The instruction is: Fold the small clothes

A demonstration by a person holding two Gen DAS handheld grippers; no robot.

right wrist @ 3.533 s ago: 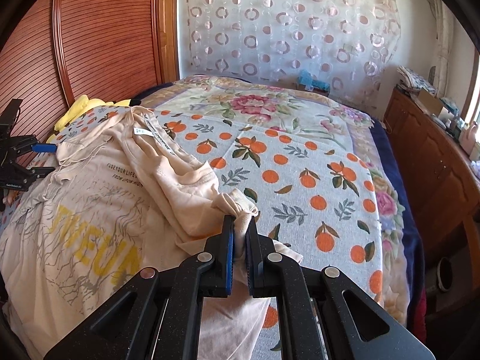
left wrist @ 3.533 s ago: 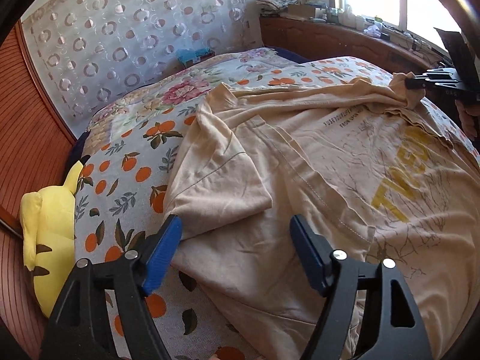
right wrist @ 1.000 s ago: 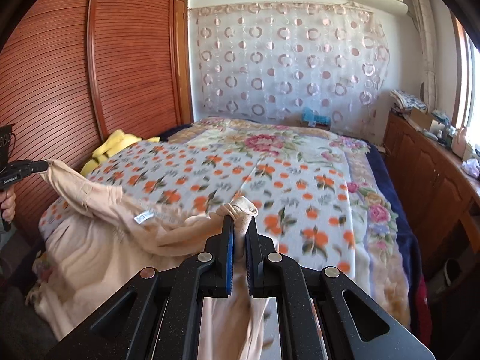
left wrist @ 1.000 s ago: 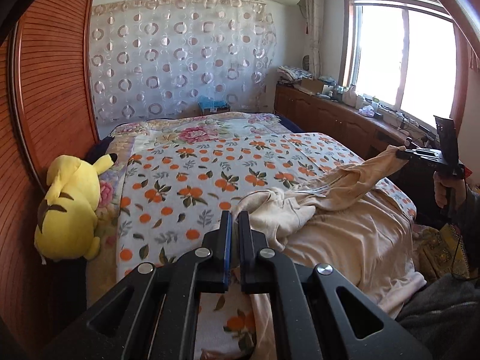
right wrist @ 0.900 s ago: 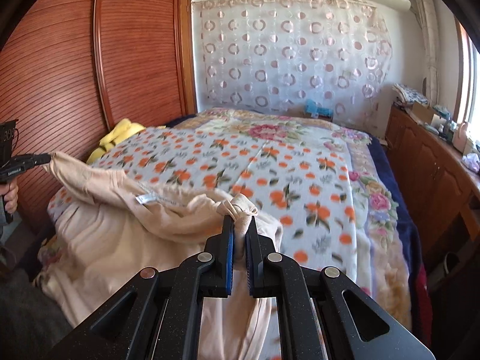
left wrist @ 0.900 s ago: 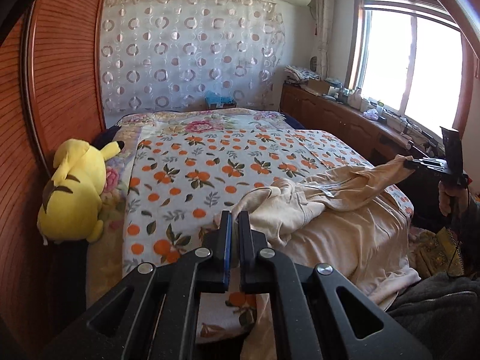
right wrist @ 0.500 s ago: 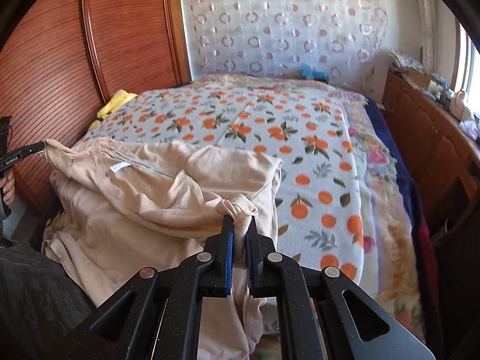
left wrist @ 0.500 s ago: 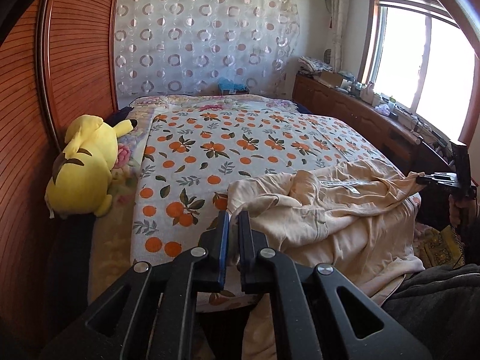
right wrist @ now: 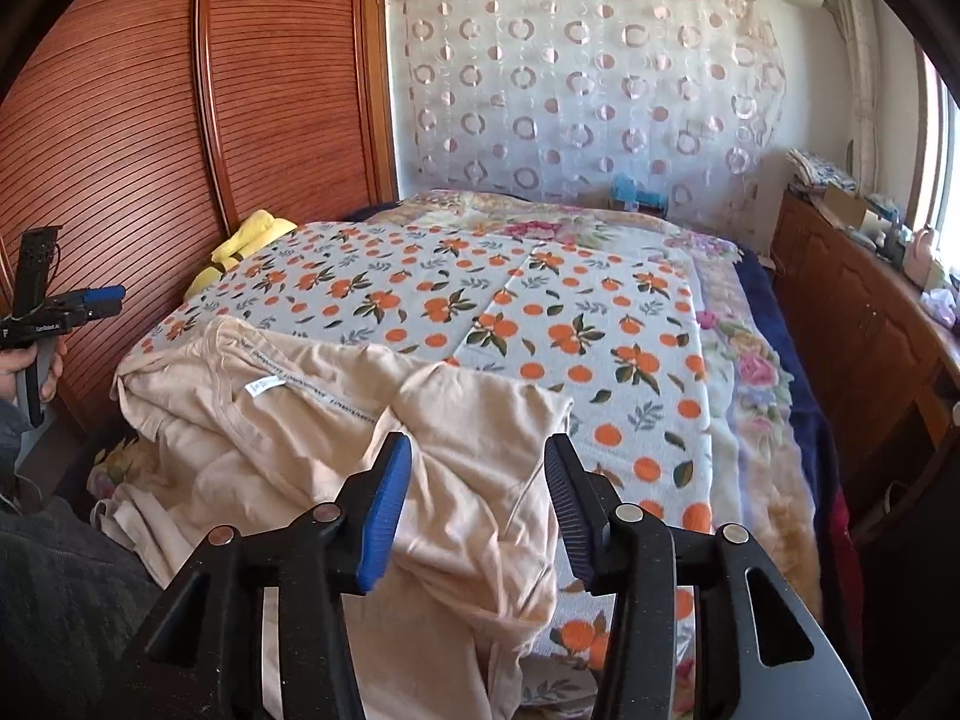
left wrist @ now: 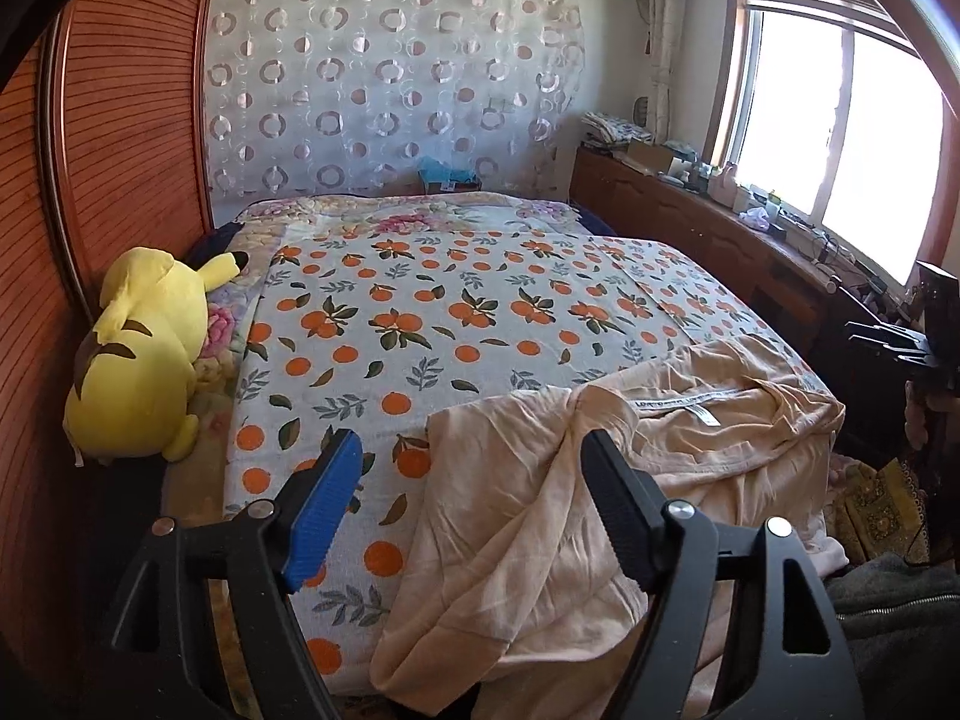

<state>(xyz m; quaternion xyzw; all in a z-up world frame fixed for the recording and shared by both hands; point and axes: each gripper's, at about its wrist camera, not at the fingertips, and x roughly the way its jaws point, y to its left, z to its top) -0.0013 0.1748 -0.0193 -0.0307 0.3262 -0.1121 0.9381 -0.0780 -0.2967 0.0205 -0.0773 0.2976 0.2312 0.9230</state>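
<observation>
Both grippers, left gripper (left wrist: pixel 474 498) and right gripper (right wrist: pixel 480 501), are opening with nothing pinched; the beige T-shirt (left wrist: pixel 540 516) lies rumpled at the bed's (left wrist: pixel 420 324) near edge, soft and light, best pinched at its shoulder seams.

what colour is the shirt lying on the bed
The shirt is a pale peach beige; the right wrist view shows it best.

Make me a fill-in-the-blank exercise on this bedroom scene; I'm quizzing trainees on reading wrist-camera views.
1. The crumpled beige cotton T-shirt lies on a bedspread printed with ____.
2. The plush toy beside the ribbed wooden wardrobe is coloured ____.
3. The left gripper has pads coloured ____.
4. The white curtain is patterned with ____.

Missing words: oranges; yellow; blue; circles
</observation>
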